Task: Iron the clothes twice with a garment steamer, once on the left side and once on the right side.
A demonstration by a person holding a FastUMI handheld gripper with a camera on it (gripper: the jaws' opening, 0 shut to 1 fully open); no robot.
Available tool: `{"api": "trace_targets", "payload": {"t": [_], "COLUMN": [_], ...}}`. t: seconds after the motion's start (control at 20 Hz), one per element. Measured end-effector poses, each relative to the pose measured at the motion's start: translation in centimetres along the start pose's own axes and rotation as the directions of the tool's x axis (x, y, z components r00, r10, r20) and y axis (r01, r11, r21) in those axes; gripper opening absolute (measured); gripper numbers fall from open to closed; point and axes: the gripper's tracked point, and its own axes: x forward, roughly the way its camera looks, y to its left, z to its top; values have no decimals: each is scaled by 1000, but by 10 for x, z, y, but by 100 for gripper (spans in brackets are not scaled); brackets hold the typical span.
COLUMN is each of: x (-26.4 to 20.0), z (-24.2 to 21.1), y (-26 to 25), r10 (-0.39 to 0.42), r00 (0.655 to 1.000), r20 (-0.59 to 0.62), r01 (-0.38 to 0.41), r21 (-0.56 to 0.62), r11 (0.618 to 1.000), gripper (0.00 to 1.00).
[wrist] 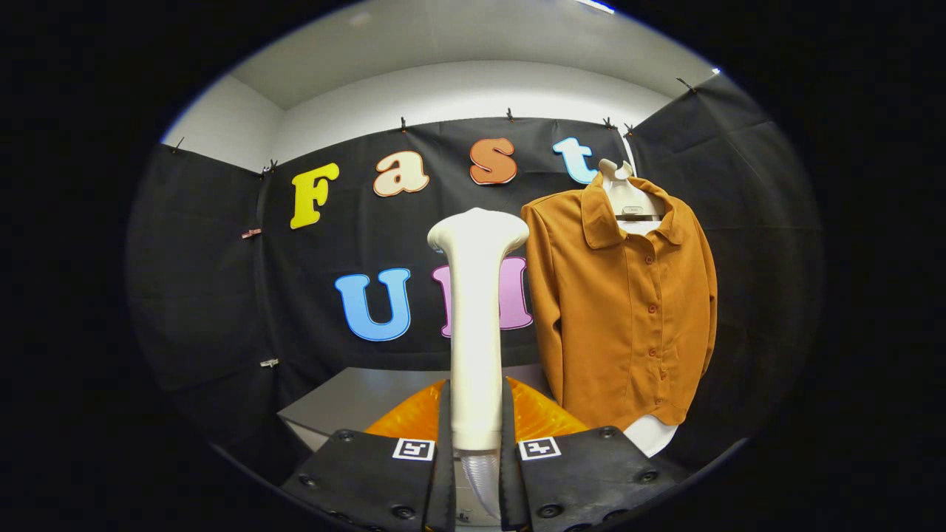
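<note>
gripper clamping upright steamer, shirt hanging beyond, table behind

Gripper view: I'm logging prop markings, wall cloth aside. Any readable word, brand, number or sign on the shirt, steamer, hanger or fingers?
Orange shirt: none.
White garment steamer, gripped between both fingers: none.
Square markers on the fingers: coded patterns, no letters.
Hanger: small dark plate, too blurred to read.

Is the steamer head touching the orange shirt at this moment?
No. The steamer, clamped upright between the fingers of the hand-held gripper, stands beside the orange shirt with black wall cloth visible between head and sleeve.
</note>
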Motion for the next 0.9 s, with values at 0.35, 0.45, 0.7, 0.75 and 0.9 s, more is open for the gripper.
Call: {"api": "trace_targets", "payload": {"t": [0.35,0.45,0.7,0.75,0.9], "x": [-1,-2,-2,-1,-2], "z": [0,-2,-3,-3,-4], "y": [-1,-2,-7,-7,-9], "r10": [-8,-10,-23,-24,-25], "r00": [1000,1000,1000,1000,1000], "r20": [11,10,11,10,7], "r01": [8,9,22,23,24], "r21": [24,41,76,83,91], "r11": [1000,999,997,996,996], "gripper": [27,27,27,27,27]}}
